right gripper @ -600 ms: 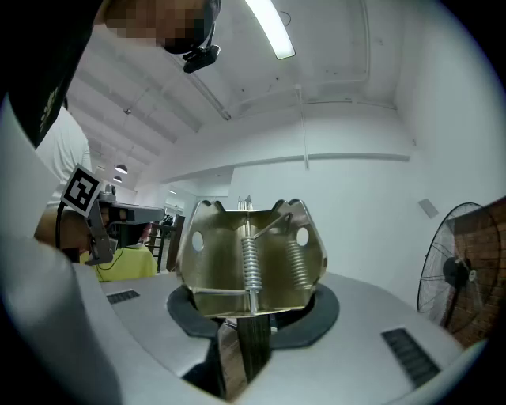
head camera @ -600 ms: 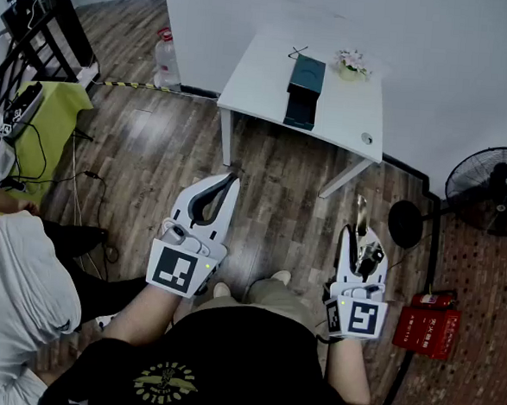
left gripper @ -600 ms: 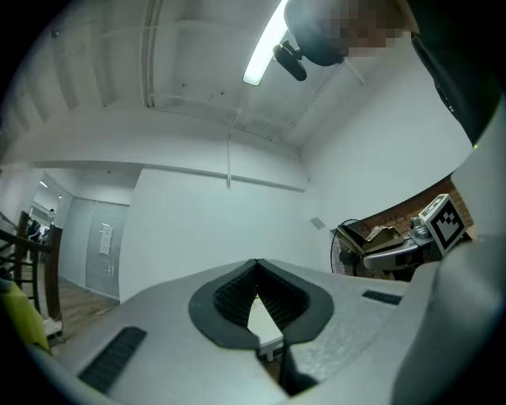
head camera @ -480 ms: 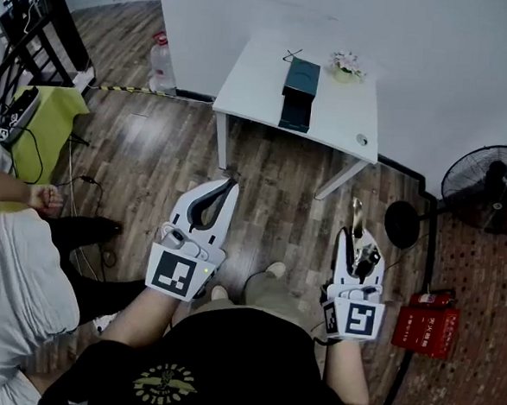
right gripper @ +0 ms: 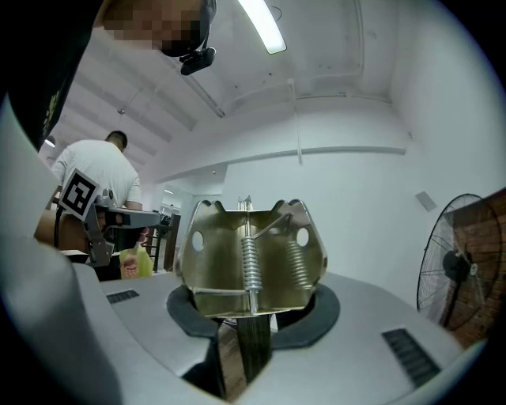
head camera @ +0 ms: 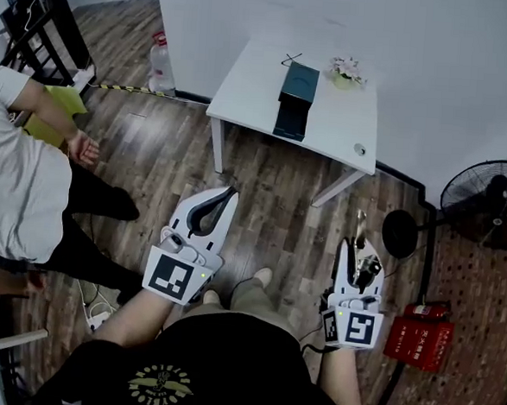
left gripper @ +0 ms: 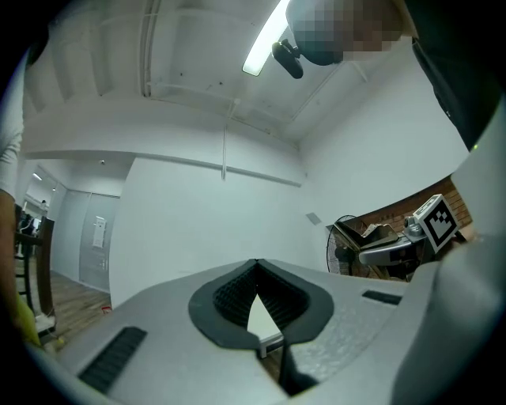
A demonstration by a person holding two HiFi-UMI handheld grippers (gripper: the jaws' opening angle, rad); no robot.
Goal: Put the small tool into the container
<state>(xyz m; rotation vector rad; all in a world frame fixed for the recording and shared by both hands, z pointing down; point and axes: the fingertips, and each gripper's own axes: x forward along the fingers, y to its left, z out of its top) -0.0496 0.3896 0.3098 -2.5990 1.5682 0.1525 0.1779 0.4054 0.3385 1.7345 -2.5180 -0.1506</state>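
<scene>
My right gripper (head camera: 358, 241) is shut on a small brass-coloured spring clamp (head camera: 360, 224), whose tip pokes out past the jaws. In the right gripper view the clamp (right gripper: 249, 257) stands upright in my right gripper (right gripper: 249, 316), coil spring facing the camera. My left gripper (head camera: 226, 193) is shut with nothing in it; in its own view the left gripper (left gripper: 257, 273) shows only a thin slit between the pads. A dark teal container (head camera: 296, 92) lies on the white table (head camera: 244, 84), far ahead of both grippers.
A small flower pot (head camera: 347, 71) stands on the table beside the container. A person in a white shirt (head camera: 21, 181) stands at the left. A black floor fan (head camera: 492, 201) and a red box (head camera: 421, 339) are at the right, and a water bottle (head camera: 162, 61) stands by the wall.
The person at the left has stood up and stepped closer. Both grippers sit a little lower in the head view, and the right one still holds the clamp.
</scene>
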